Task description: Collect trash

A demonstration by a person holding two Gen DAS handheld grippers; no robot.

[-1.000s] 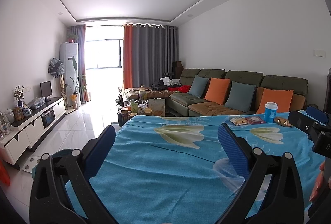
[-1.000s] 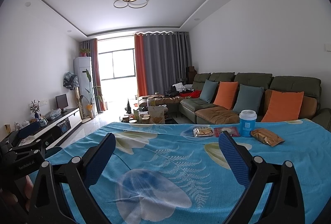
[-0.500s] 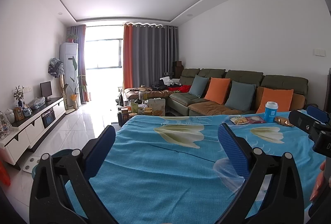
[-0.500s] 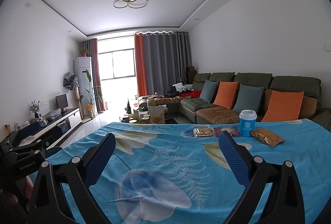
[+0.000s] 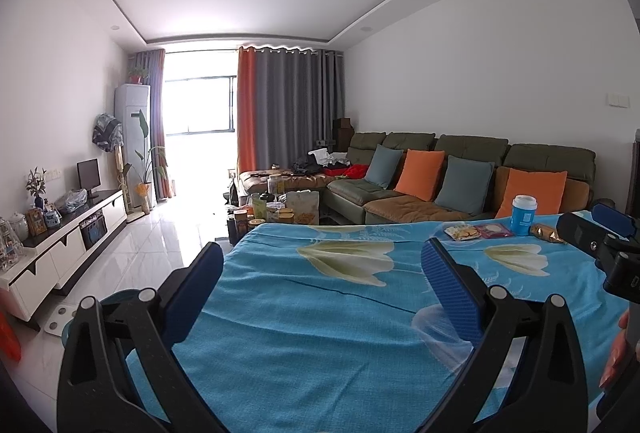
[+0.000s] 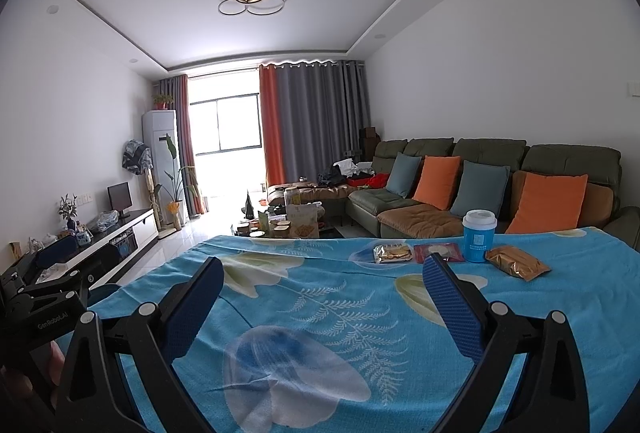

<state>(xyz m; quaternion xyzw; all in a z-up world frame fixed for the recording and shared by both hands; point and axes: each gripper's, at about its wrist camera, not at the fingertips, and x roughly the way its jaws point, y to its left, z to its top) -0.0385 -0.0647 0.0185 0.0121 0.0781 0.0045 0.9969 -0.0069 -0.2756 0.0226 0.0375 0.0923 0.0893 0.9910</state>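
A blue paper cup with a white lid (image 6: 479,236) stands at the far right of the table covered by a blue flowered cloth (image 6: 320,297). Beside it lie a clear cracker packet (image 6: 393,254), a red wrapper (image 6: 439,251) and a golden-brown wrapper (image 6: 516,262). The left wrist view shows the same cup (image 5: 523,210) and packets (image 5: 464,232) far right. My right gripper (image 6: 320,297) is open above the cloth, short of the trash. Further left my left gripper (image 5: 320,293) is also open, with nothing between its fingers.
A dark green sofa (image 6: 460,193) with orange and grey cushions runs behind the table. A cluttered coffee table (image 6: 288,225) stands beyond the table's far edge. A white TV cabinet (image 5: 68,245) lines the left wall. A teal bin rim (image 5: 116,301) shows low left of the table.
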